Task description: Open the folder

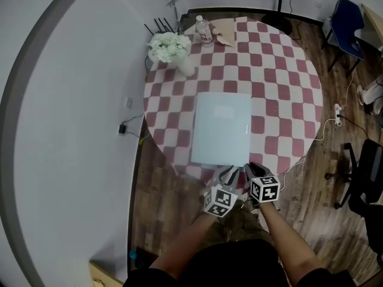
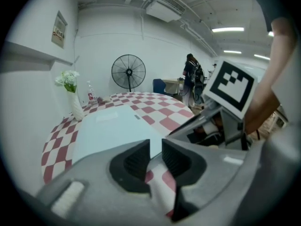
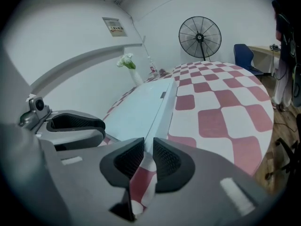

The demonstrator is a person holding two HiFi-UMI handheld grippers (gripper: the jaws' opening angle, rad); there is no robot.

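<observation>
A closed pale blue folder (image 1: pixel 220 129) lies flat on the round table with a red and white checked cloth (image 1: pixel 287 88). Its near edge is close to the table's near rim. Both grippers hang side by side at that rim, just short of the folder. My left gripper (image 1: pixel 228 173) points at the folder's near edge (image 2: pixel 108 126); its jaws (image 2: pixel 156 147) stand a little apart with nothing between them. My right gripper (image 1: pixel 252 170) faces the folder's right long side (image 3: pixel 162 109); a narrow gap (image 3: pixel 148 147) shows between its jaws, and nothing is held there.
A vase of white flowers (image 1: pixel 170 49), a bottle (image 1: pixel 204 30) and a brown paper (image 1: pixel 224 31) stand at the table's far side. A standing fan (image 3: pixel 200 33), a blue chair (image 1: pixel 347 23) and a black chair (image 1: pixel 365 178) are around it. A person (image 2: pixel 193 74) stands beyond.
</observation>
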